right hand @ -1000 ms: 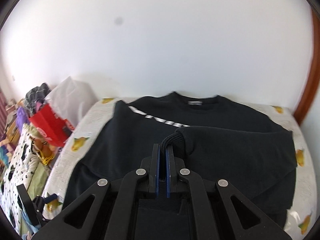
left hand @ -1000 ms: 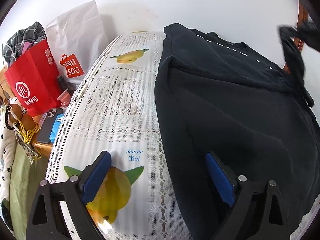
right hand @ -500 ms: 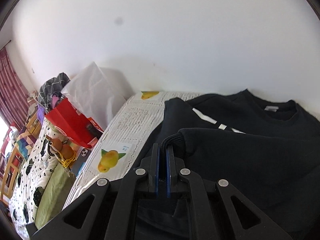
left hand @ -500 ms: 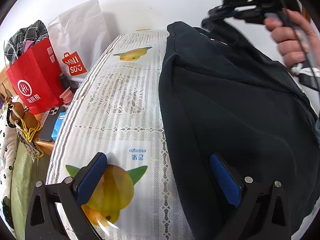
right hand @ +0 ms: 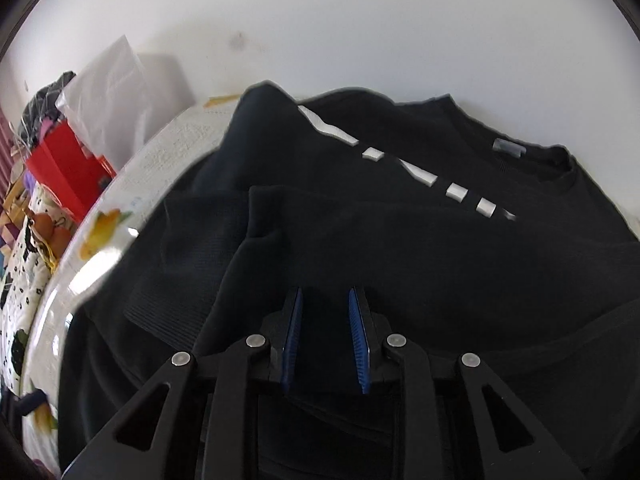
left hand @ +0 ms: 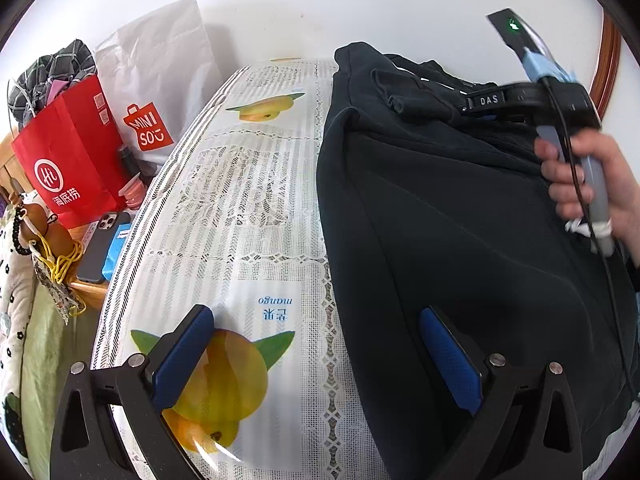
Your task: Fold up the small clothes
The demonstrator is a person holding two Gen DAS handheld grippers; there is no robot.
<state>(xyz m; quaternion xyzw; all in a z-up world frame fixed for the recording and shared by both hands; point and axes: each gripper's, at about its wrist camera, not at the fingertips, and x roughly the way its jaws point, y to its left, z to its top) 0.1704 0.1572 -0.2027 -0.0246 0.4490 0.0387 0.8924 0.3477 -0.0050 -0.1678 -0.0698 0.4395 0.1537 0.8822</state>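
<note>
A black sweatshirt (left hand: pixel 448 216) lies on the table with the mango-print cloth (left hand: pixel 240 216). In the right wrist view it (right hand: pixel 400 248) shows white dashes and a neck label, with one sleeve folded across the body and its ribbed cuff (right hand: pixel 168 304) lying to the left. My left gripper (left hand: pixel 316 348) is open and empty, low over the sweatshirt's near left edge. My right gripper (right hand: pixel 325 320) has its jaws partly apart just above the folded sleeve, with no cloth between them. It also shows in the left wrist view (left hand: pixel 468 106), held by a hand beside the cuff (left hand: pixel 416 100).
A red paper bag (left hand: pixel 64 160) and a white Miniso bag (left hand: pixel 160 92) stand left of the table against the wall. Phones (left hand: pixel 100 248) lie on a wooden ledge below them. A patterned bedspread (left hand: pixel 16 320) is at the far left.
My right gripper carried the sleeve leftward across the sweatshirt, lowered it and opened, letting the cuff go. My left gripper stayed open and barely moved.
</note>
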